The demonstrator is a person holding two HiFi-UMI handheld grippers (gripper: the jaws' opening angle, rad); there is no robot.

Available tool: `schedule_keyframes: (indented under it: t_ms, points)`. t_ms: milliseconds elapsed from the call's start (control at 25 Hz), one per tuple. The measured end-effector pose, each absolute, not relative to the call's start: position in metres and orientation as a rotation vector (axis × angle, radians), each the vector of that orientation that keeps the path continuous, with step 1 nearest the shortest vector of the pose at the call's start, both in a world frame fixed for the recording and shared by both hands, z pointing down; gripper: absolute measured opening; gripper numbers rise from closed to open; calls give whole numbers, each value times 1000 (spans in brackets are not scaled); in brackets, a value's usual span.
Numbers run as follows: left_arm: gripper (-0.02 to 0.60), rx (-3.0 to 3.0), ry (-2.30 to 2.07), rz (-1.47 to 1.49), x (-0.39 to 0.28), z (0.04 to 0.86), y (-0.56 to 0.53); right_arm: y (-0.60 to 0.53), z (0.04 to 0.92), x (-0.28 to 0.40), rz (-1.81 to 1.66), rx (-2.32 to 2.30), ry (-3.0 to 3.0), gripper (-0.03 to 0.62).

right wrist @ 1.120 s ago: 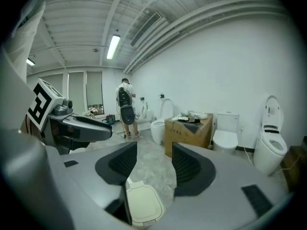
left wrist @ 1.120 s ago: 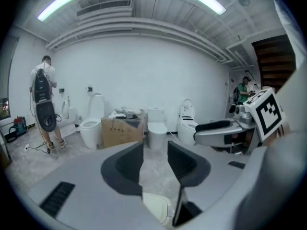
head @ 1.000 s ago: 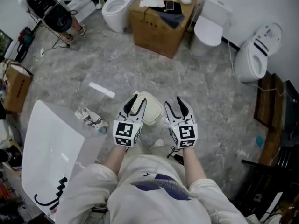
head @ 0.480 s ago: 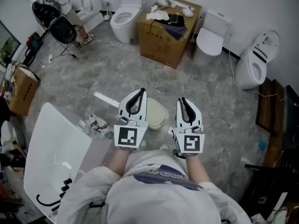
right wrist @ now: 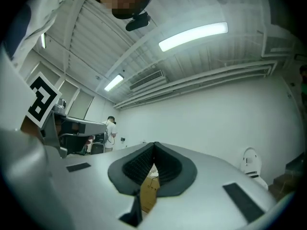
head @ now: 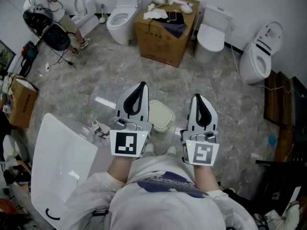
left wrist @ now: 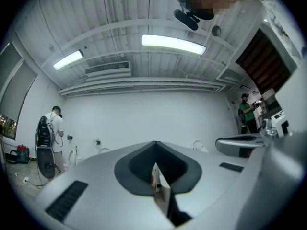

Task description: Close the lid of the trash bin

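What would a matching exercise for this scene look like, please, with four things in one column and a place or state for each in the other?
Things:
1. trash bin
2. left gripper
3. cardboard box
4. white panel

Places or states:
A. jaws together, nothing between them
B. by the far wall, between two toilets
C. on the floor just ahead of the person, lid down
D. lying on the floor at the person's left

Pairs: 1-C, 2-A, 3-B, 4-D
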State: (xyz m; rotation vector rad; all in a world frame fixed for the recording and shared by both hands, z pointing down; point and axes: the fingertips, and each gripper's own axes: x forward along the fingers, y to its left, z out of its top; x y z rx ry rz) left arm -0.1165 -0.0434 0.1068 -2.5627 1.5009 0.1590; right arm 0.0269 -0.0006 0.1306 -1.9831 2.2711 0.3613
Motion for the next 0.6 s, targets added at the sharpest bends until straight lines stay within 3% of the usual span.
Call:
schedule_keyframes:
  t_ms: [600]
  points:
    - [-3,-2563,1488,124,-124,118,-46,-13,139,20,316,-1993,2299,9]
